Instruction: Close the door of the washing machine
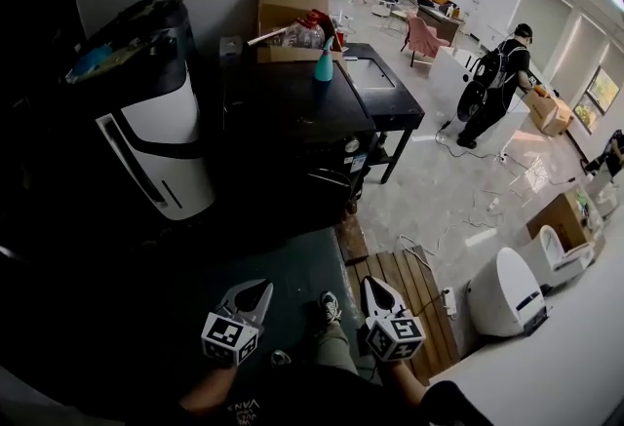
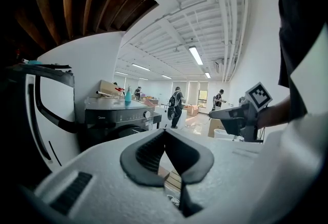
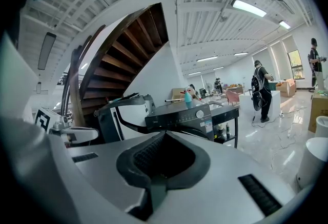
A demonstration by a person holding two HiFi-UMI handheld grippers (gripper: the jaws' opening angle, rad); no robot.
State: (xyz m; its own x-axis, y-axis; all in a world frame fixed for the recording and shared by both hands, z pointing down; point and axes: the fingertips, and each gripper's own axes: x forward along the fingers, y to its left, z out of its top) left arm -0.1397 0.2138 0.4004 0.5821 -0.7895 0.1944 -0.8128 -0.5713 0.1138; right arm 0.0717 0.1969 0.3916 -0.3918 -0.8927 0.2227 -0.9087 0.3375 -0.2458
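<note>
Washing machine (image 1: pixel 292 117) door (image 2: pixel 115 131) indistinct in shadow.

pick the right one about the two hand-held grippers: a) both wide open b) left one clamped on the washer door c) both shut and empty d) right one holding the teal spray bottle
C: the jaws of the left hand-held gripper and the right hand-held gripper meet with nothing between them, and the head view shows both well short of the washing machine.
</note>
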